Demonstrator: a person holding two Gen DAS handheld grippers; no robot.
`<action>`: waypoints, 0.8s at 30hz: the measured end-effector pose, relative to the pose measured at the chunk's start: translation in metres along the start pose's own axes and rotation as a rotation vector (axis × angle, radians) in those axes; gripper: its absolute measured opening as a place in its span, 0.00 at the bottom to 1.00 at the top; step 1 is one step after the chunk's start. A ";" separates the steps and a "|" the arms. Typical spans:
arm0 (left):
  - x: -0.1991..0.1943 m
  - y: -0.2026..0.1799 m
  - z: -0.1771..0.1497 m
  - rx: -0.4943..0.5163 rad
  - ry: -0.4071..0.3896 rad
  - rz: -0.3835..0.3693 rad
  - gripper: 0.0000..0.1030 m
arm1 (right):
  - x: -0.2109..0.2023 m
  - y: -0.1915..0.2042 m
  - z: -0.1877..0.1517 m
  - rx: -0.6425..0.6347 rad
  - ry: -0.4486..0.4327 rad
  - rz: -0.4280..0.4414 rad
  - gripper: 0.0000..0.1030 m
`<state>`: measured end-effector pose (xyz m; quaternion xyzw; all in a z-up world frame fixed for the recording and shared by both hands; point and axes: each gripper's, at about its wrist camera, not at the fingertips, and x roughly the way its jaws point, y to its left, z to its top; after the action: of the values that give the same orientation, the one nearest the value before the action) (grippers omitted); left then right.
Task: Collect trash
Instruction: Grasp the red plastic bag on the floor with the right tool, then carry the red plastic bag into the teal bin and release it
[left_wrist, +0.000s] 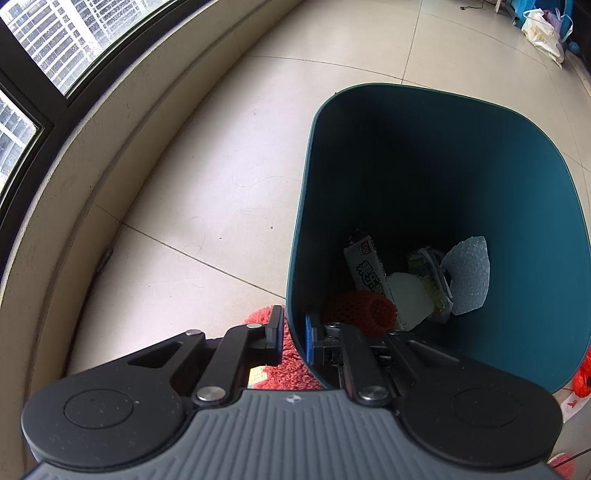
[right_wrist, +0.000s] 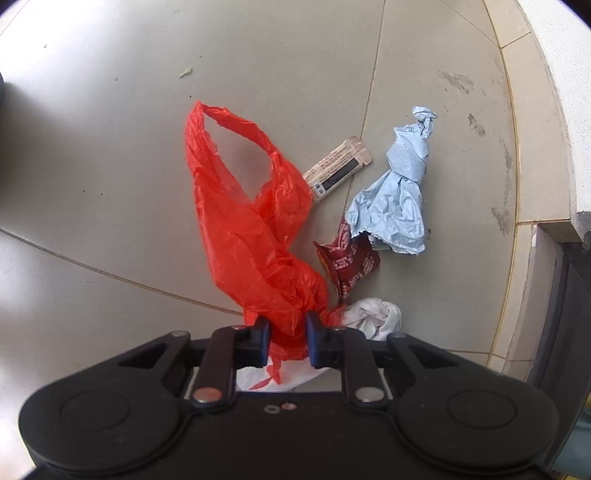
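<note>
The left gripper (left_wrist: 294, 334) clamps the dark teal plastic bin's (left_wrist: 524, 229) rim, while the right gripper (right_wrist: 288, 341) pinches a crumpled red plastic bag (right_wrist: 243, 221) lying on the tiled floor (right_wrist: 92, 166).

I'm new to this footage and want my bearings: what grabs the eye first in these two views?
The bright red plastic bag dominates the right wrist view, its bunched end pinched in the right gripper, with a crumpled blue paper on the floor beside it. In the left wrist view, the left gripper clamps the rim of a deep teal bin already holding trash.
</note>
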<state>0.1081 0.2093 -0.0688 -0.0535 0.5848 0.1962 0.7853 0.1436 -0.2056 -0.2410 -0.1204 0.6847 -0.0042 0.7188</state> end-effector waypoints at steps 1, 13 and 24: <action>0.000 -0.001 0.000 0.002 -0.001 0.002 0.11 | -0.005 -0.002 0.000 0.000 -0.008 0.004 0.13; 0.000 -0.004 0.001 0.003 -0.003 0.006 0.11 | -0.107 -0.028 0.014 0.035 -0.151 0.133 0.11; -0.002 -0.002 0.002 -0.004 -0.005 0.000 0.11 | -0.249 0.018 0.026 -0.095 -0.456 0.255 0.11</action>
<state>0.1100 0.2071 -0.0669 -0.0546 0.5824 0.1974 0.7867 0.1509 -0.1412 0.0020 -0.0647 0.5140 0.1457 0.8428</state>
